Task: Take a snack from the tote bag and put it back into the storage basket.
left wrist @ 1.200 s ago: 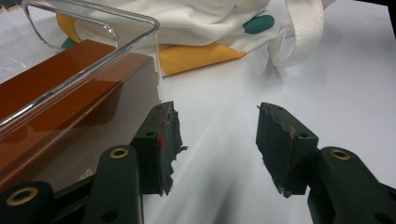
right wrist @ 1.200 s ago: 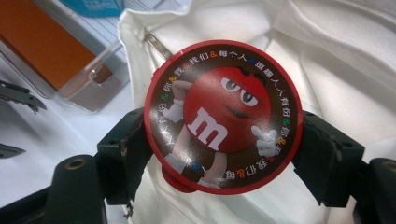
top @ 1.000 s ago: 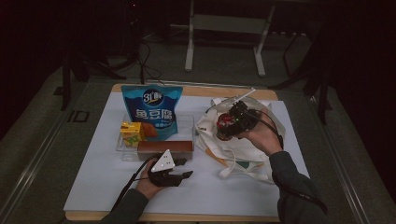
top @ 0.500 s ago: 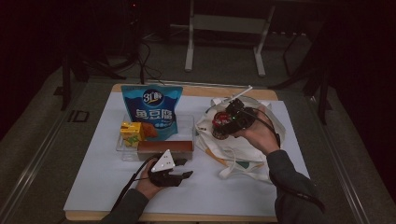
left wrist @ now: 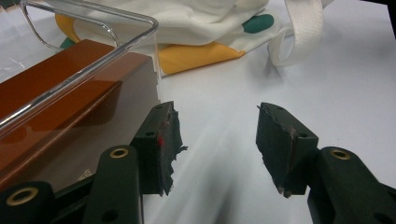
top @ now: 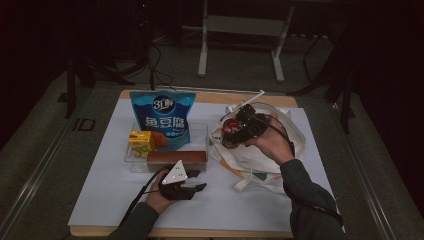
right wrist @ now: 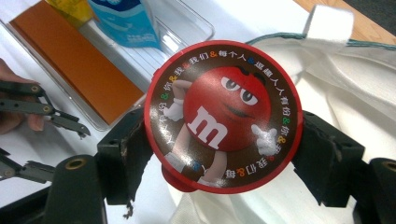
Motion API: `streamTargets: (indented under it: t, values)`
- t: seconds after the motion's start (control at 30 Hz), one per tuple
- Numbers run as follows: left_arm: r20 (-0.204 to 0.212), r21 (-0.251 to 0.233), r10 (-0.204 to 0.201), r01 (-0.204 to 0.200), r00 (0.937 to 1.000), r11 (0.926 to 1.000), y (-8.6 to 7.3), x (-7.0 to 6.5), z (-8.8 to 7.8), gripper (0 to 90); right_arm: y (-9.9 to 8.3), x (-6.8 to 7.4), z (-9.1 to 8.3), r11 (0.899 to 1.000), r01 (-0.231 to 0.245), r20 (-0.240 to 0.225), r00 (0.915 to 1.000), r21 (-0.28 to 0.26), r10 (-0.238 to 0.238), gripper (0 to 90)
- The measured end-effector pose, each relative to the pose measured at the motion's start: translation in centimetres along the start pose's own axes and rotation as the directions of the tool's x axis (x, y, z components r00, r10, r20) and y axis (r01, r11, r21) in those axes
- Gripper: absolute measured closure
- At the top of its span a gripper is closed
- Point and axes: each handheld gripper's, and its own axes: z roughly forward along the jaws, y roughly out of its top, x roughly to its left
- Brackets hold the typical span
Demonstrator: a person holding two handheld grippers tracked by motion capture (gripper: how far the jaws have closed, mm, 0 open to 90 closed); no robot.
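M&M's candy tub (right wrist: 223,115) sits clamped between our right gripper (right wrist: 224,154) fingers (right wrist: 122,154), lid facing the camera, above the white tote bag (right wrist: 373,93). Left gripper (left wrist: 215,144) fingers released, nothing between them, low on the desk (left wrist: 355,70) just beside the clear tray (left wrist: 88,65).
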Motion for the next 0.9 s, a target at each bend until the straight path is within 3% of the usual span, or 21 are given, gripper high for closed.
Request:
streamTargets:
  t: [0.9]
  values:
    - [0.001, 0.000, -0.001, 0.001, 1.0000, 1.0000, 0.0, 0.0, 0.0, 47.5, 1.8, 1.7, 0.6, 1.000, 0.013, -0.022, 0.9997, -0.015, -0.014, 25.8]
